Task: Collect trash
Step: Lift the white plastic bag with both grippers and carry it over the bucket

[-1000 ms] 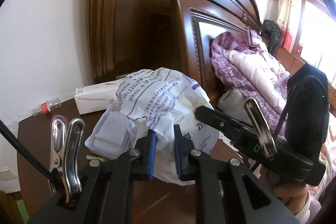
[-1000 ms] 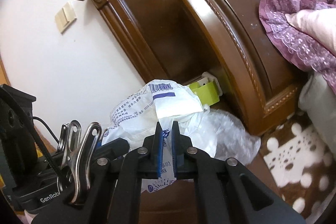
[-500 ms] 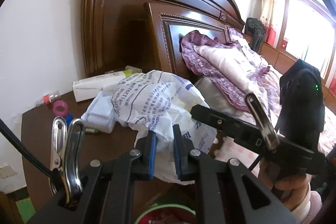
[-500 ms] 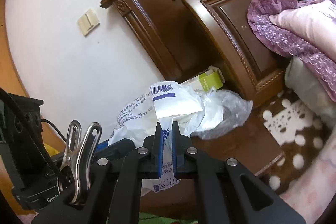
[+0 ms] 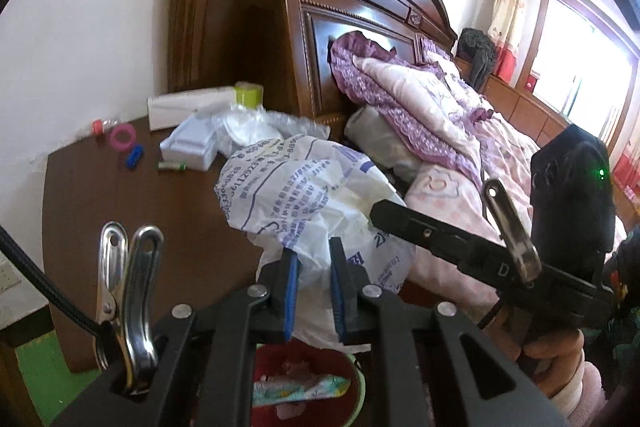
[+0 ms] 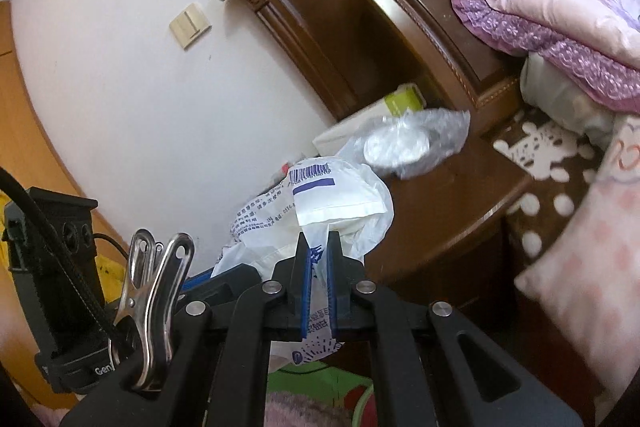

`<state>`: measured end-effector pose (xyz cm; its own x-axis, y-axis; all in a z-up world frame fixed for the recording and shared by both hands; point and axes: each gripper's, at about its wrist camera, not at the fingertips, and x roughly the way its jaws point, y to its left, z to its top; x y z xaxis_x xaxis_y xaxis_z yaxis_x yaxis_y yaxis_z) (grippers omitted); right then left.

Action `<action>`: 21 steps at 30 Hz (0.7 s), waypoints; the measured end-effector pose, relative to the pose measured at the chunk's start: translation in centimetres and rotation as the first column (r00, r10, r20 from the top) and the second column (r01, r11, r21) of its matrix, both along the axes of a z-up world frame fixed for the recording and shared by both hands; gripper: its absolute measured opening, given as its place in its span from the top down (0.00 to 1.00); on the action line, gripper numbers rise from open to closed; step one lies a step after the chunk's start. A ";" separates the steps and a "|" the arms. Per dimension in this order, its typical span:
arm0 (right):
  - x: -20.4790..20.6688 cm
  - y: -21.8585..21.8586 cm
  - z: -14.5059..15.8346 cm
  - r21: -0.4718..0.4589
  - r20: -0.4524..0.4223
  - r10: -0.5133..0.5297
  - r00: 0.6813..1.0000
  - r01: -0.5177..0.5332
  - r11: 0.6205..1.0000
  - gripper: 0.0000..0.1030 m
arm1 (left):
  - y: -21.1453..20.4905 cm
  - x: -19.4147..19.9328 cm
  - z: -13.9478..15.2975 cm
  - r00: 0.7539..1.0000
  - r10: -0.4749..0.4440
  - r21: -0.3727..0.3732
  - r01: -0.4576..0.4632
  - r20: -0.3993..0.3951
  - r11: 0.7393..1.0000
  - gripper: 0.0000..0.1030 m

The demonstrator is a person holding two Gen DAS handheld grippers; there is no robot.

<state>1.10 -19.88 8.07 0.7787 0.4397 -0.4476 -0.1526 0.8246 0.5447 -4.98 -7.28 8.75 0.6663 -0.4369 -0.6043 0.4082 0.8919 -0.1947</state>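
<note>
bag (image 5: 304, 195) held off nightstand (image 5: 120, 211) edge, above bin (image 5: 308, 383) | left gripper (image 5: 313, 291) and right gripper (image 6: 318, 291) both pinched tight on its film | light, limp, slippery; grip bunched folds

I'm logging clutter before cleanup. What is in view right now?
printed bag: one, white with blue print, held off the nightstand's front edge by both tools
clear bag: one, on nightstand, back
white box: one, against wall
white packet: one, mid nightstand
pink ring: one, left rear
blue clip: one, beside ring
battery: one, green
bin: one, green rim, below bag
quilt: one, purple-pink, on bed
left tool: shut on printed bag
right tool: shut on printed bag
</note>
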 end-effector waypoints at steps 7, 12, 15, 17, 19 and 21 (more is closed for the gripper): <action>-3.4 1.5 -2.3 -0.021 -0.047 0.002 0.999 -0.003 1.000 0.93 | 0.4 -2.6 -2.7 0.999 -0.017 0.014 0.017 -0.045 1.000 0.86; -5.4 2.0 -4.4 -0.035 -0.089 -0.014 0.996 0.011 0.999 0.93 | 0.3 -3.9 -5.5 0.994 -0.022 0.012 0.023 -0.108 1.000 0.86; -6.5 2.0 -5.9 -0.047 -0.117 -0.028 0.993 0.023 0.999 0.93 | 0.1 -4.5 -7.3 0.989 -0.035 0.016 0.038 -0.143 0.999 0.86; -7.1 2.0 -6.9 -0.063 -0.134 -0.039 0.990 0.030 0.998 0.93 | -0.1 -5.0 -8.8 0.985 -0.043 0.025 0.048 -0.167 0.999 0.86; -7.6 2.1 -8.4 -0.080 -0.162 -0.052 0.985 0.040 0.996 0.93 | -0.4 -5.3 -10.5 0.978 -0.064 0.024 0.070 -0.197 0.997 0.86; -7.9 2.1 -9.6 -0.096 -0.185 -0.067 0.980 0.050 0.994 0.93 | -0.6 -5.3 -12.0 0.972 -0.075 0.021 0.082 -0.221 0.996 0.86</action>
